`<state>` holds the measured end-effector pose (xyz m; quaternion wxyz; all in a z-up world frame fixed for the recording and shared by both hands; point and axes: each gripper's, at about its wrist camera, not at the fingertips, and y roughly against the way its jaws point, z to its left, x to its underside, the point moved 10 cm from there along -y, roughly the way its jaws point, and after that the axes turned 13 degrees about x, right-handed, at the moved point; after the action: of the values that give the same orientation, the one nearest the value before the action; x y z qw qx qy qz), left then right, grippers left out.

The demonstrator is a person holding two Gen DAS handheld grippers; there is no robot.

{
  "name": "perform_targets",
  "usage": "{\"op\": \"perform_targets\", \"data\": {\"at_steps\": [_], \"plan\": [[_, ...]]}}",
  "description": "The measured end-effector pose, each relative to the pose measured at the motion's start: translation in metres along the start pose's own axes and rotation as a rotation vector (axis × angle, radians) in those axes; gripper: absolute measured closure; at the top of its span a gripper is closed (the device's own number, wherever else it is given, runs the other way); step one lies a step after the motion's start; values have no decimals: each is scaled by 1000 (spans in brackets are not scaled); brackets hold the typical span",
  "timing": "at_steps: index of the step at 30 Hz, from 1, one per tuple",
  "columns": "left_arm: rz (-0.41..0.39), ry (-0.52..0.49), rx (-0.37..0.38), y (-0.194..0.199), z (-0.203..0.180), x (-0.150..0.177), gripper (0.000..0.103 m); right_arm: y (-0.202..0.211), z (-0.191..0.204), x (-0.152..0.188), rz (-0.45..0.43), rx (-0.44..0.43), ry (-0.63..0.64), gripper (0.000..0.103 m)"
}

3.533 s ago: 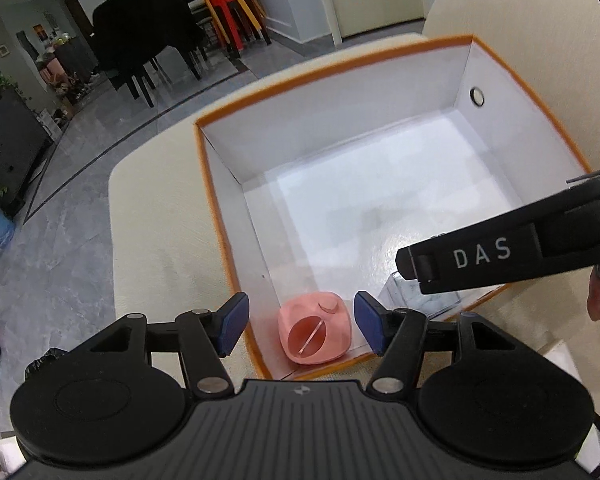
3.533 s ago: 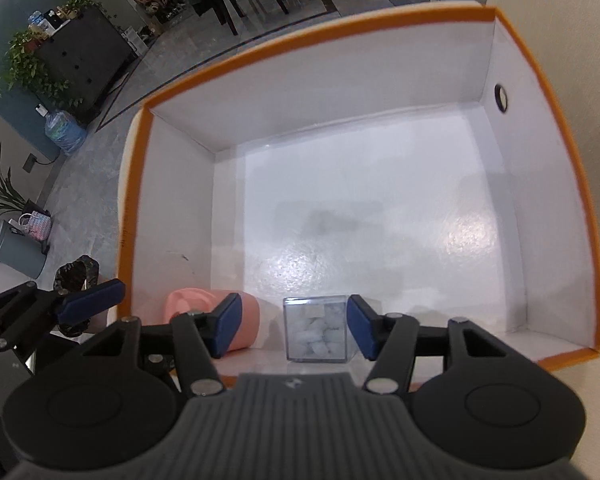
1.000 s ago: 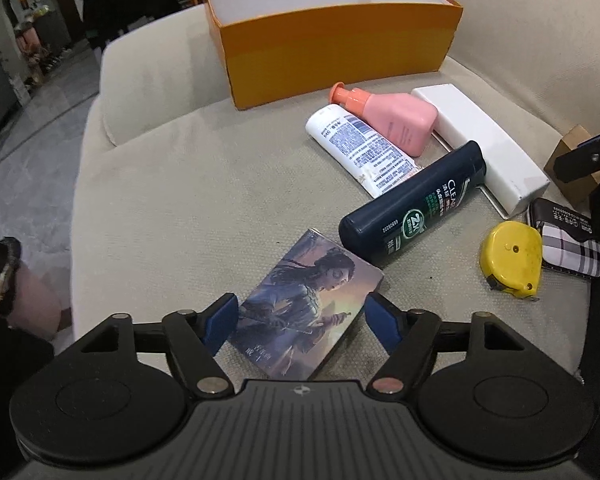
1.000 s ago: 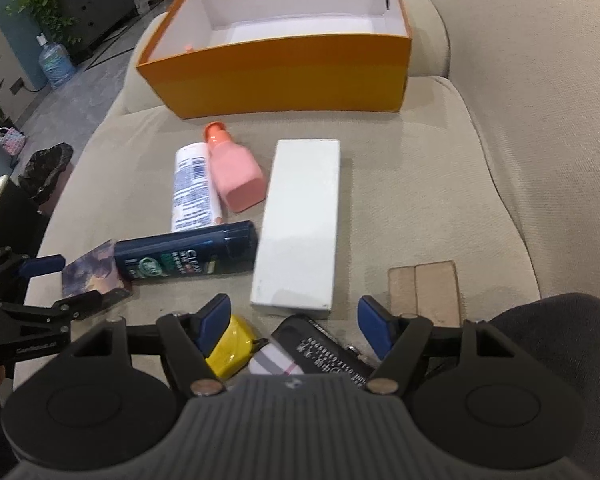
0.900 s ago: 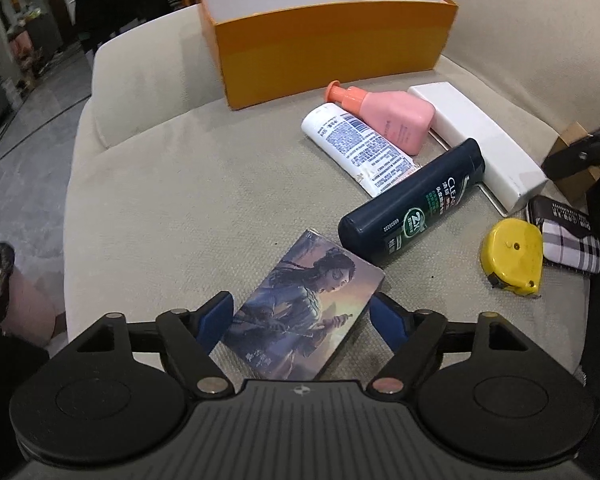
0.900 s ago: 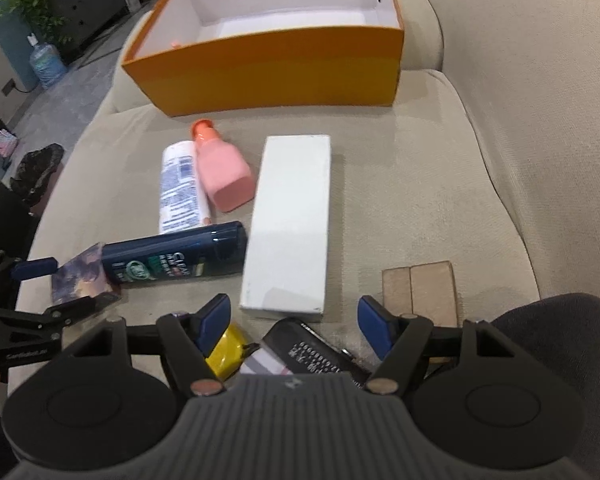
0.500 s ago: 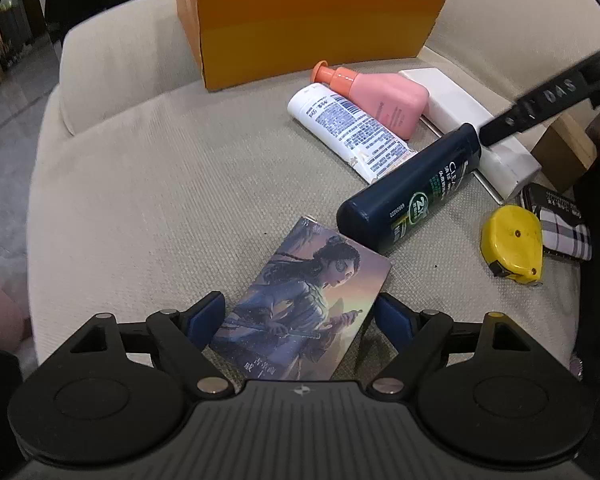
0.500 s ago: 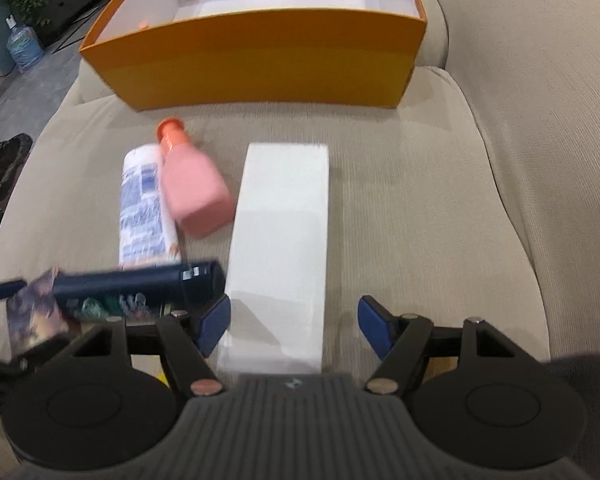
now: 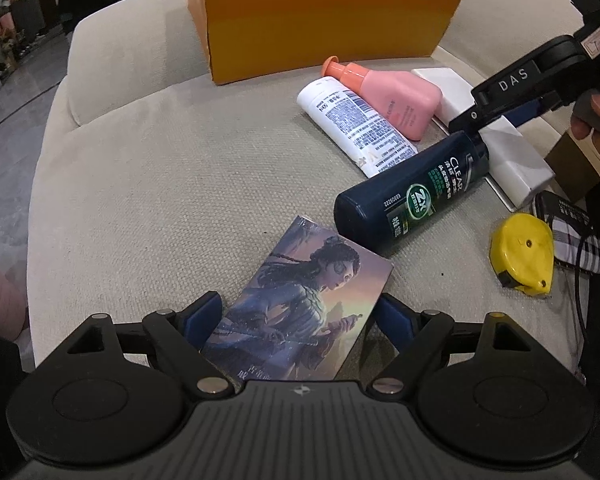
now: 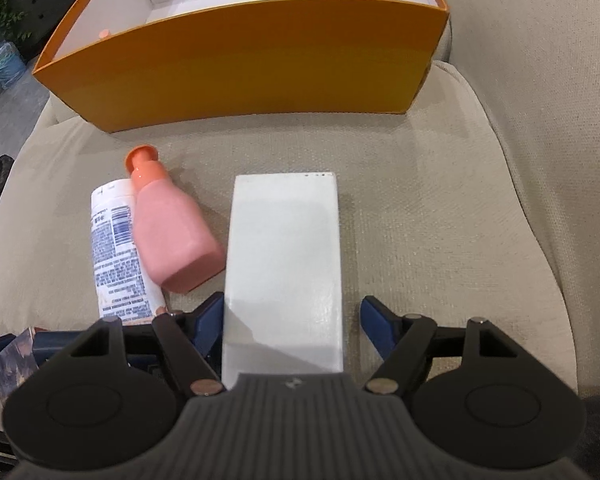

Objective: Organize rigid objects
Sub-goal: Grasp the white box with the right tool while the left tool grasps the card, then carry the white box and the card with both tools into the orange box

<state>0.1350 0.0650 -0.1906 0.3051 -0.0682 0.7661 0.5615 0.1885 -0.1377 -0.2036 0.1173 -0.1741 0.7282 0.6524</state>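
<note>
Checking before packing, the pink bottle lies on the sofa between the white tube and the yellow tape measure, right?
Not quite. The pink bottle lies on the sofa between the white tube and the long white box, not the yellow tape measure, which sits apart, nearer the camera. The right wrist view shows it.

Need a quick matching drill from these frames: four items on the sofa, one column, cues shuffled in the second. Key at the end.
Things:
1. illustrated card box
2. white box
3. pink bottle
4. yellow tape measure

Cues:
A. lies beside the plaid wallet
B. between the open pads of the left hand-held gripper
C. lies partly on the white tube
D. between the opening pads of the right hand-held gripper

Pairs: 1-B, 2-D, 3-C, 4-A
</note>
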Motion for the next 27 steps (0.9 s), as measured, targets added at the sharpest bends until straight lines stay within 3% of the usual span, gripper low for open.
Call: {"op": "perform_targets", "data": {"at_steps": [4,6,9,15,27], "plan": [[-15,15,-11,2,-2,1,11,-2,-2,1,12,-24,10,31],[-29,34,-18,5,-2,0,21,0,-2,4,11,-45,31,43],[-61,95,-44,10,1,0,29,2,-6,6,-9,-27,59,43],[-122,173,-85,10,4,-2,31,0,-19,11,-32,-19,28,43],[-130,159,-139,14,-3,8,31,-6,-11,18,-48,34,91,40]]}}
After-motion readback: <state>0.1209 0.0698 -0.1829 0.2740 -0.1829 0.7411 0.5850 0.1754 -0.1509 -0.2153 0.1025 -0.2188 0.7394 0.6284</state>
